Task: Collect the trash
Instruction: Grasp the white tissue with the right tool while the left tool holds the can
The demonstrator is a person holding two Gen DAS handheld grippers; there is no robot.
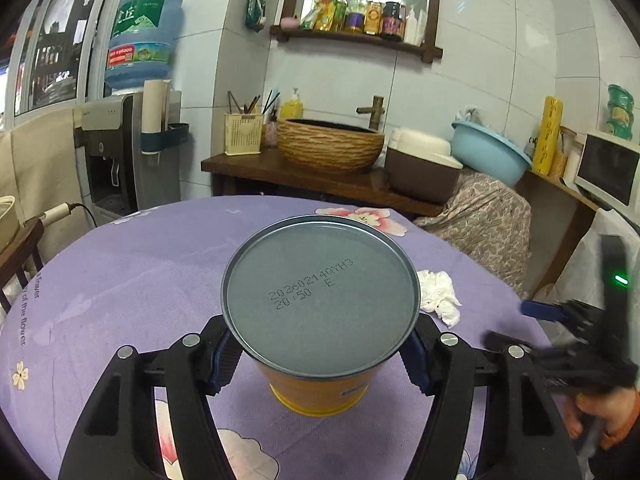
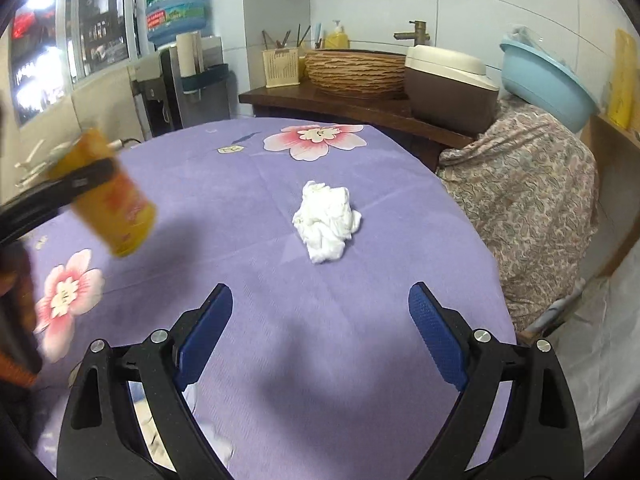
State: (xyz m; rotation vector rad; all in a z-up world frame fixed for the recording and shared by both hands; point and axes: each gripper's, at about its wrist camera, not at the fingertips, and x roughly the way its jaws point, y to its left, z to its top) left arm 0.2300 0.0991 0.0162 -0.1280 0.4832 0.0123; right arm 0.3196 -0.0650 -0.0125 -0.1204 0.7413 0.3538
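My left gripper is shut on a yellow tin can, its blue pads pressing both sides just under the grey printed lid. The can hangs above the purple flowered tablecloth. In the right wrist view the same can appears blurred at the left, tilted and off the table, with the left gripper's black fingers around it. A crumpled white tissue lies in the middle of the table; it also shows beside the can. My right gripper stands open, short of the tissue, with nothing between its fingers.
Behind the round table, a dark wooden counter carries a woven basin, a chopstick holder and a brown-and-white cooker. A water dispenser stands at the left. A floral-covered object and a blue basin sit at the right.
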